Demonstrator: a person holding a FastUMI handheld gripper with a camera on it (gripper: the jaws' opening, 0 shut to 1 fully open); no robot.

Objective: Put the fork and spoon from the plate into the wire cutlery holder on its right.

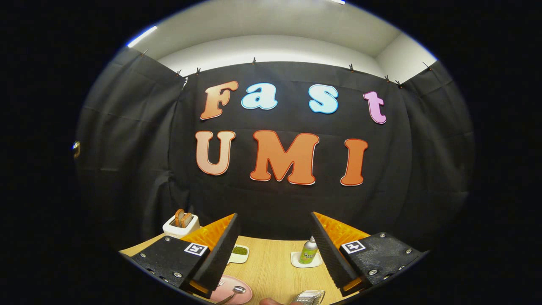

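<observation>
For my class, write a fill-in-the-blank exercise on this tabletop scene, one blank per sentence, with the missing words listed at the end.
1. The gripper has its fingers spread ____, with nothing held between them.
2. The spoon rests on the ____ plate.
3. The toaster has slices of ____ standing in its slots.
4. The small bottle stands on a white ____.

Missing words: open; pink; bread; dish
</observation>
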